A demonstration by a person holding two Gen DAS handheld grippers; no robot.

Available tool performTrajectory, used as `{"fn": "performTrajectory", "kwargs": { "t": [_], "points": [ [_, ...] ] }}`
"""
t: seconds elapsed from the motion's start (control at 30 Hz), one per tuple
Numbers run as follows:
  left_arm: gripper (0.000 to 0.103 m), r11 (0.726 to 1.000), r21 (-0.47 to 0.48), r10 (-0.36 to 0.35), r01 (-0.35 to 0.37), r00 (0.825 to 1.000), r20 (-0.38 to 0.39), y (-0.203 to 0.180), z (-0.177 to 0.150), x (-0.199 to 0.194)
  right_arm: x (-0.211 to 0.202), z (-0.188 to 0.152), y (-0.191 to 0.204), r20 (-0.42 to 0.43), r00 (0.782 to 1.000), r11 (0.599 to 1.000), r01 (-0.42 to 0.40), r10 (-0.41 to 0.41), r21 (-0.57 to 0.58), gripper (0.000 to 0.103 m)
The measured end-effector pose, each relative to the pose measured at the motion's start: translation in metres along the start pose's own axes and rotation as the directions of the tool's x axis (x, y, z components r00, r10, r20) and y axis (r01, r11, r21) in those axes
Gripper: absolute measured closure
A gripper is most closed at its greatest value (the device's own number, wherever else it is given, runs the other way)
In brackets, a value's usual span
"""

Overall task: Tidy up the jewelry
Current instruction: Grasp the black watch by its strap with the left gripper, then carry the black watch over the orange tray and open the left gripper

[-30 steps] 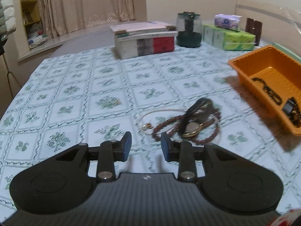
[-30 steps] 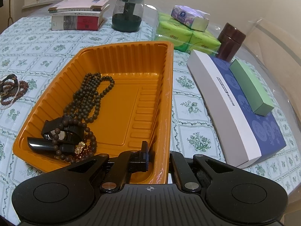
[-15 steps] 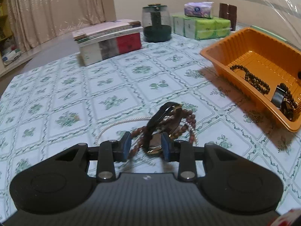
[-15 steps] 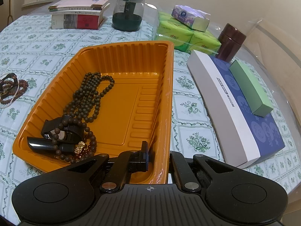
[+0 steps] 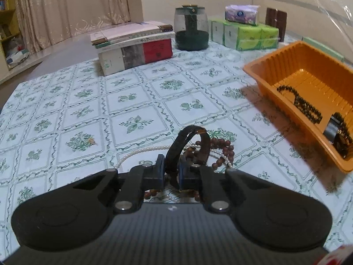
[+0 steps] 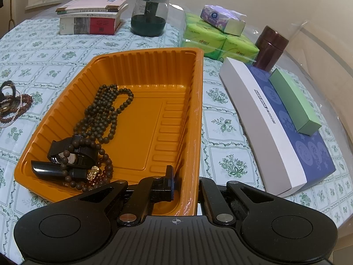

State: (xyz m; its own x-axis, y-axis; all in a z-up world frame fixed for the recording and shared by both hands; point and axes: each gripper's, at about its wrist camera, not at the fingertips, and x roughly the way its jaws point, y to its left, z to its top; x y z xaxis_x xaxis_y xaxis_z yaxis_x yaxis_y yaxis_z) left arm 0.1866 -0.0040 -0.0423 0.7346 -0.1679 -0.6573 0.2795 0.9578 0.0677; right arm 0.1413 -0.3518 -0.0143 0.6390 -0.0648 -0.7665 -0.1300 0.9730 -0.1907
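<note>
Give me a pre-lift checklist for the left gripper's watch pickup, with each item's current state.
1. Left gripper on the watch strap: ok; its jaws have just been closing and the strap sits between the pads.
2. Watch free of the pearl strand and brown beads: not ok, they lie tangled around it.
3. Right gripper steadying the tray: ok, shut on its near wall.
4. Room in the tray: ok, its far half is bare.
5. Path from watch to tray: ok, only tablecloth between them.
6. Grip firm enough to lift: cannot tell.
</note>
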Motion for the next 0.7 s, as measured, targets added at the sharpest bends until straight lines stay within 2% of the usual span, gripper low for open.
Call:
{"fn": "performTrajectory", "kwargs": {
  "t": [0.43,0.7],
  "points": [
    [0.093,0.998,-0.058,-0.021,0.024,0.998,0.053,0.006,0.007,-0.043,-0.001,0.001,0.000,0.004,1.000,1.000,0.001,-0.001,-0.003,0.098],
    [0.093,0.988,-0.040,-0.144,0.148,0.985,0.090,-0.035,0.025,-0.050,-0.001,0.001,0.000,0.005,1.000,1.000,0.000,0.000,-0.003,0.098]
  ]
}}
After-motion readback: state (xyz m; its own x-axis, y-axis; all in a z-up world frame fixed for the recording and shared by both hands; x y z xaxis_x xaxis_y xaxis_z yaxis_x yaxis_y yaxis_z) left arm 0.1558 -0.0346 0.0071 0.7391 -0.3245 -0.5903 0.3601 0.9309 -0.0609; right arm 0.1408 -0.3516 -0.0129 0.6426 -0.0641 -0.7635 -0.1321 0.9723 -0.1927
